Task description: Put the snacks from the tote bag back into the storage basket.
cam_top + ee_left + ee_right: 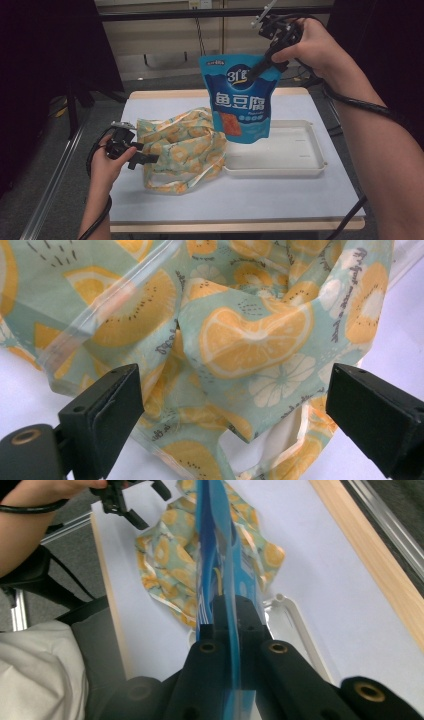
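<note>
The right gripper [257, 70] pinched a blue snack pouch [240, 100] by its top, holding it above a white tray [300, 155]. The left gripper [145, 152], jaws wide apart, faced a fruit-print cloth bag [180, 147] on the table [310, 195].

A lab or test room: a bare white surface [300, 195] with a wood rim stands on grey floor [50, 190], flanked by black curtains [45, 60] and a metal rail [50, 185], with cables [200, 30] hanging against the plain back wall.
</note>
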Demonstrator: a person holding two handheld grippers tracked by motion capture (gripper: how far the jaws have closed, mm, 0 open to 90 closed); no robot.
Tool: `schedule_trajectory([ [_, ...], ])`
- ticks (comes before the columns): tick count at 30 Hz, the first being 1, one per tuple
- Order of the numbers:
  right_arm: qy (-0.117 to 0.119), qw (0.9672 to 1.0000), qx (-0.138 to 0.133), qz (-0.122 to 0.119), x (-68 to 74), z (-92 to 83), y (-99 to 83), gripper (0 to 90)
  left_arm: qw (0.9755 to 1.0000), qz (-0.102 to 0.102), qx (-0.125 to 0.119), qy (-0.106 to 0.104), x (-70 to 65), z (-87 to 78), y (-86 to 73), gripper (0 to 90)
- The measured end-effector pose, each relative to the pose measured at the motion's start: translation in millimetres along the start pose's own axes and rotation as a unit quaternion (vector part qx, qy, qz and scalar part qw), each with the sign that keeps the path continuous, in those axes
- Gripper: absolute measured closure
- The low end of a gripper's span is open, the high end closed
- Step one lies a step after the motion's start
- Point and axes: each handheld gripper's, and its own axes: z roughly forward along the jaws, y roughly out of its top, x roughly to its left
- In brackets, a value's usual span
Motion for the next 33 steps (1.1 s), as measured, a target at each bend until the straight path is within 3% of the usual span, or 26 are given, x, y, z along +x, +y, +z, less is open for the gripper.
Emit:
schedule_trajectory([
  [6,-0.003,0.9999,0.011,0.006,-3.6,-3.9,-14.2,90.0,1.0000,0.004,0.005,0.002,0.5,1.5,0.3,7.9],
  [14,0.000,0.9999,0.005,0.013,-12.0,-4.3,-39.7,90.0,0.9999,0.004,0.009,-0.001,-1.1,4.7,1.0,8.0],
  [24,0.007,0.9997,0.014,0.017,-15.1,17.3,-61.4,90.0,0.9999,0.004,0.010,-0.002,-2.3,5.4,2.0,8.0],
  [33,0.024,0.9996,0.011,0.008,-13.8,38.5,-67.8,90.0,0.9999,0.006,0.014,-0.002,-2.5,8.3,2.5,8.0],
])
